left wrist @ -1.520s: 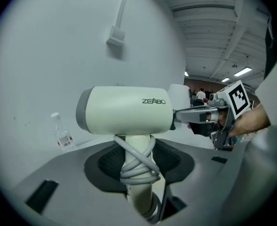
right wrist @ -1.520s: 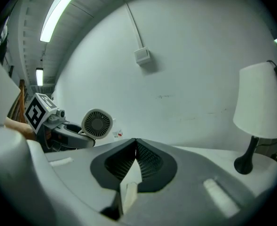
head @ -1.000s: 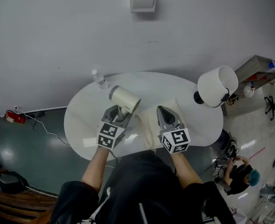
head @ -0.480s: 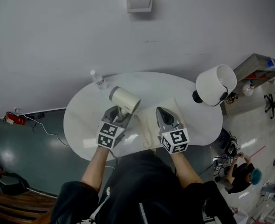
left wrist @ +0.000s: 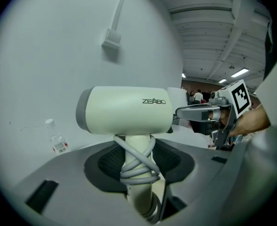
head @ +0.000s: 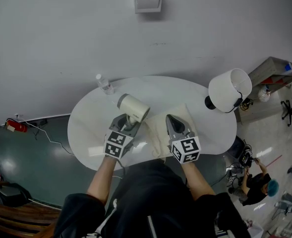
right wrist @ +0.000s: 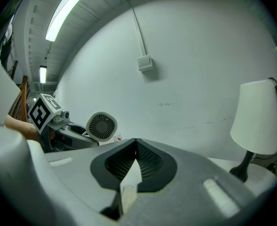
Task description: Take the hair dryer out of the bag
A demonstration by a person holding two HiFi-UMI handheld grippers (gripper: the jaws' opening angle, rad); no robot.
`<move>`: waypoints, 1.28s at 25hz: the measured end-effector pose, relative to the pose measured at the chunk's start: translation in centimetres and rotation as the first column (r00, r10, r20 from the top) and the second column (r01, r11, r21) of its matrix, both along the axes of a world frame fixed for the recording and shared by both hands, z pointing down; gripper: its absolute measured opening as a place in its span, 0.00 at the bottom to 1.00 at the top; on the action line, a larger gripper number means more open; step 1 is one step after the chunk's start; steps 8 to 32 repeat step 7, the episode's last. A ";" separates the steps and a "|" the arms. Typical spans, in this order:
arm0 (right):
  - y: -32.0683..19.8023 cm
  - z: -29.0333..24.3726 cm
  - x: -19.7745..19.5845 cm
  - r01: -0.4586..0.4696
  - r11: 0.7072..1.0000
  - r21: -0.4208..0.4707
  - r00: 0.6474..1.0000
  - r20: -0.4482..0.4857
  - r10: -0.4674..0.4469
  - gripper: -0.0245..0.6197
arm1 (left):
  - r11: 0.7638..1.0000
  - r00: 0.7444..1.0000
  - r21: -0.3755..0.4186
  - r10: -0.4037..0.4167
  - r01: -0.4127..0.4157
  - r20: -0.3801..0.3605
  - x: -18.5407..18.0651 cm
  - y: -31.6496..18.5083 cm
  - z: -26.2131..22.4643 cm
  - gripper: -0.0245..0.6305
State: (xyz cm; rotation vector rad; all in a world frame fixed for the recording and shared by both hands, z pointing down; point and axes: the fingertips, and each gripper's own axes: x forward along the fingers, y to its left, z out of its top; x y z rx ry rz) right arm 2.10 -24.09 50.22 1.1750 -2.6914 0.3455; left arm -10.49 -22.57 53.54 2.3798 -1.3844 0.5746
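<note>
The cream hair dryer (head: 133, 106) is out in the air above the table, its barrel lying crosswise, with a grey cord wound round its handle (left wrist: 136, 161). My left gripper (head: 130, 121) is shut on that handle from both sides. The right gripper view shows the dryer's (right wrist: 101, 126) round rear grille at the left. The cream cloth bag (head: 157, 130) lies slack on the table between the two grippers. My right gripper (head: 171, 118) is shut on a fold of the bag's edge (right wrist: 129, 188), which sticks out from between its jaws.
The round white table (head: 88, 125) carries a small water bottle (head: 105, 84) at its far left and a white-shaded lamp (head: 230, 90) at its right. A grey wall with a switch box (head: 147, 1) stands behind. A person (head: 257, 185) crouches on the floor at the lower right.
</note>
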 end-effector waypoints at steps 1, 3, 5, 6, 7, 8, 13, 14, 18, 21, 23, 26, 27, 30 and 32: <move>0.0 0.1 0.0 0.000 1.000 -0.004 1.000 0.001 0.000 0.04 | 1.000 1.000 -0.003 0.001 -0.001 0.001 0.0 0.0 0.1 0.32; 0.0 0.4 0.0 -0.001 1.000 -0.012 1.000 0.003 0.001 0.04 | 1.000 1.000 -0.008 0.003 -0.003 0.005 0.0 0.1 0.4 0.32; 0.2 0.6 0.0 -0.003 1.000 -0.017 1.000 0.002 0.003 0.04 | 1.000 1.000 -0.012 0.004 -0.004 0.008 0.1 0.3 0.6 0.32; 0.2 0.8 0.0 -0.003 1.000 -0.019 1.000 0.001 0.003 0.04 | 1.000 1.000 -0.015 0.003 -0.003 0.008 0.1 0.4 0.8 0.32; 0.3 0.9 0.1 -0.003 1.000 -0.021 1.000 0.001 0.003 0.04 | 1.000 1.000 -0.018 0.003 -0.003 0.008 0.1 0.5 0.9 0.32; 0.3 0.9 0.1 -0.003 1.000 -0.021 1.000 0.001 0.003 0.04 | 1.000 1.000 -0.018 0.003 -0.003 0.008 0.1 0.5 0.9 0.32; 0.3 0.9 0.1 -0.003 1.000 -0.021 1.000 0.001 0.003 0.04 | 1.000 1.000 -0.018 0.003 -0.003 0.008 0.1 0.5 0.9 0.32; 0.3 0.9 0.1 -0.003 1.000 -0.021 1.000 0.001 0.003 0.04 | 1.000 1.000 -0.018 0.003 -0.003 0.008 0.1 0.5 0.9 0.32; 0.3 0.9 0.1 -0.003 1.000 -0.021 1.000 0.001 0.003 0.04 | 1.000 1.000 -0.018 0.003 -0.003 0.008 0.1 0.5 0.9 0.32; 0.3 0.9 0.1 -0.003 1.000 -0.021 1.000 0.001 0.003 0.04 | 1.000 1.000 -0.018 0.003 -0.003 0.008 0.1 0.5 0.9 0.32; 0.3 0.9 0.1 -0.003 1.000 -0.021 1.000 0.001 0.003 0.04 | 1.000 1.000 -0.018 0.003 -0.003 0.008 0.1 0.5 0.9 0.32; 0.3 0.9 0.1 -0.003 1.000 -0.021 1.000 0.001 0.003 0.04 | 1.000 1.000 -0.018 0.003 -0.003 0.008 0.1 0.5 0.9 0.32; 0.3 0.9 0.1 -0.003 1.000 -0.021 1.000 0.001 0.003 0.04 | 1.000 1.000 -0.018 0.003 -0.003 0.008 0.1 0.5 0.9 0.32; 0.3 0.9 0.1 -0.003 1.000 -0.021 1.000 0.001 0.003 0.04 | 1.000 1.000 -0.018 0.003 -0.003 0.008 0.1 0.5 0.9 0.32; 0.3 0.9 0.1 -0.003 1.000 -0.021 1.000 0.001 0.003 0.04 | 1.000 1.000 -0.018 0.003 -0.003 0.008 0.1 0.5 0.9 0.32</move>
